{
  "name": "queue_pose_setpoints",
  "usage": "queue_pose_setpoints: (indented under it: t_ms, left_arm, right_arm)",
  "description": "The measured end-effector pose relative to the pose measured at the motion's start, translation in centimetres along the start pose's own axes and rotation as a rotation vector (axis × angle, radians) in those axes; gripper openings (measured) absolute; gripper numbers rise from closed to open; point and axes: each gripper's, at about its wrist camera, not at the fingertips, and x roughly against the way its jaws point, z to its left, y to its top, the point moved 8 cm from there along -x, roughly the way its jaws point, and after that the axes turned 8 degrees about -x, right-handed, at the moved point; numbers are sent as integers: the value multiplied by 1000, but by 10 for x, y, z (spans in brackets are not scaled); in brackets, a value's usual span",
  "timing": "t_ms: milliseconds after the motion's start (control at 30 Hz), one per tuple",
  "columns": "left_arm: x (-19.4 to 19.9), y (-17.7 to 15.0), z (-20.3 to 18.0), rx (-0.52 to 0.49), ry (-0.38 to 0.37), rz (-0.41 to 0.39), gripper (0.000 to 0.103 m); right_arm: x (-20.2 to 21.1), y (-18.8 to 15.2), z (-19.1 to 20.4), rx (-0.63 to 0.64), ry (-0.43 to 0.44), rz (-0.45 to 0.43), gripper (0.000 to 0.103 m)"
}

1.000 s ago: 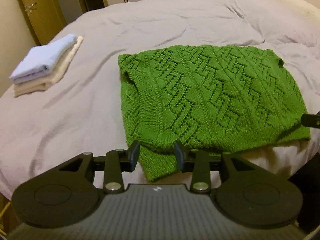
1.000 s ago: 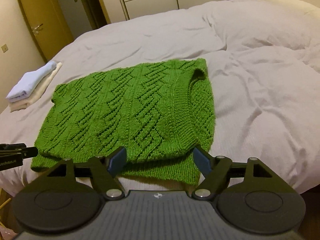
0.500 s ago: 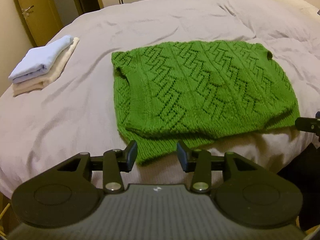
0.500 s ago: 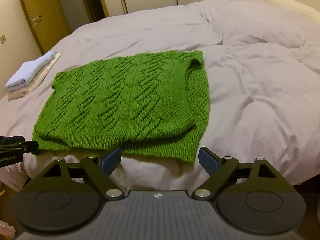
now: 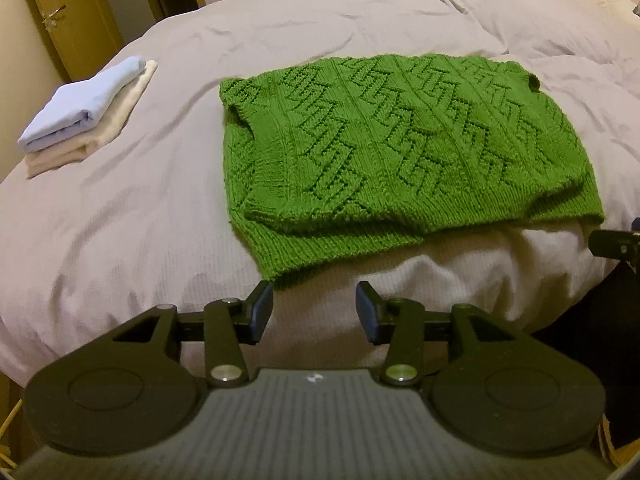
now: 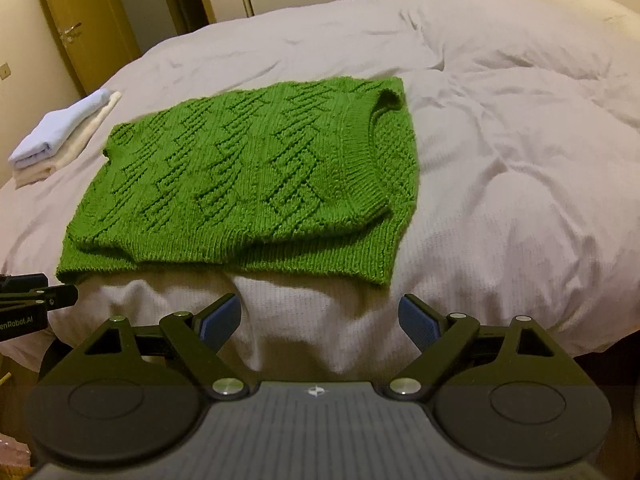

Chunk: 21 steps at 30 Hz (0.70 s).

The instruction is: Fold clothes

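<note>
A green knitted sweater (image 5: 400,148) lies folded flat on the bed near its front edge; it also shows in the right wrist view (image 6: 248,184), neckline to the right. My left gripper (image 5: 314,308) is open and empty, just in front of the sweater's near left corner, apart from it. My right gripper (image 6: 320,318) is open wide and empty, in front of the sweater's near right hem, over the bed edge. The other gripper's tip shows at the right edge of the left wrist view (image 5: 616,242).
A pale lilac duvet (image 5: 120,208) covers the bed. A stack of folded clothes, light blue on cream (image 5: 88,110), lies at the far left; it also shows in the right wrist view (image 6: 60,136). A wooden door (image 6: 80,20) and wardrobes stand behind.
Both grippers have drawn back from the sweater's near edge toward the bed's front. Both opened a little wider and hold nothing. The sweater stays folded.
</note>
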Motion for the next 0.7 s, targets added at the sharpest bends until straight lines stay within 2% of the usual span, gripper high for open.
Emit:
queue_pose_setpoints:
  t_ms: [333, 700]
  left_arm:
    - [-1, 1, -1, -1, -4, -2, 42]
    - [-5, 13, 3, 16, -51, -42, 42]
  right_arm:
    - [-1, 2, -1, -7, 2, 1, 88]
    - [-10, 9, -9, -42, 8, 4, 88]
